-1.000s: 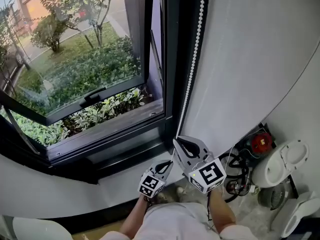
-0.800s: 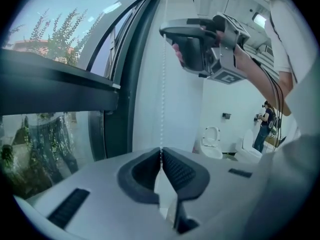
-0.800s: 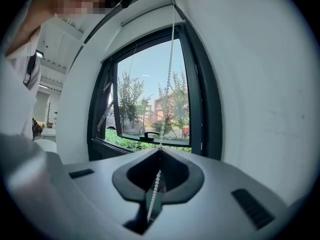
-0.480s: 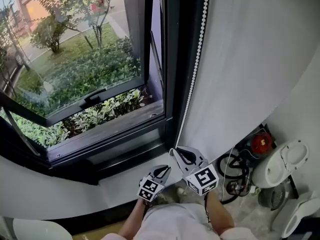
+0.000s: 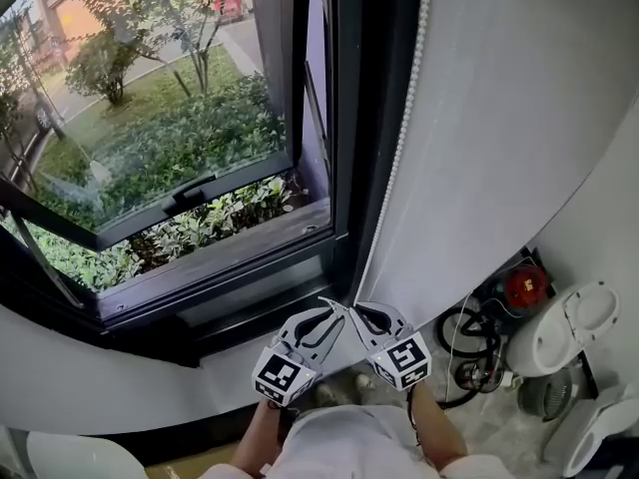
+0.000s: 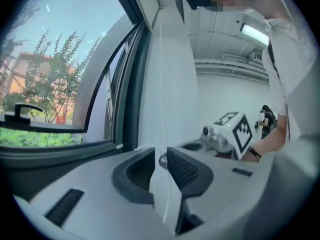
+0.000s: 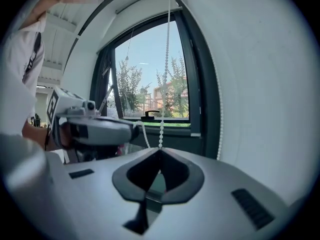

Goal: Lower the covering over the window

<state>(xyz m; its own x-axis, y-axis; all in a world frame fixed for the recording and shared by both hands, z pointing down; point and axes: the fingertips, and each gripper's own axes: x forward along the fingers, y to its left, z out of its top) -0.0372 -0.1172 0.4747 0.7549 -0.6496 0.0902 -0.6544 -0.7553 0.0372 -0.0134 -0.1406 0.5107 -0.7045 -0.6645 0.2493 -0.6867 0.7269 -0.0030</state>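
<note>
- Your right gripper (image 7: 160,151) was pinched on the chain (image 7: 164,74), which ran straight up beside the window frame (image 7: 197,84).
- Your left gripper (image 6: 160,159), just beside it, had just been opening, with a bead (image 6: 163,161) between its parted jaws.

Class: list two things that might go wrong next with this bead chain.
Only the right gripper is shut on the bead chain; a jerk may pull it free.
The left gripper has just been opening its jaws, with the chain loose between them; it may miss its next grip and let the chain swing.
</note>
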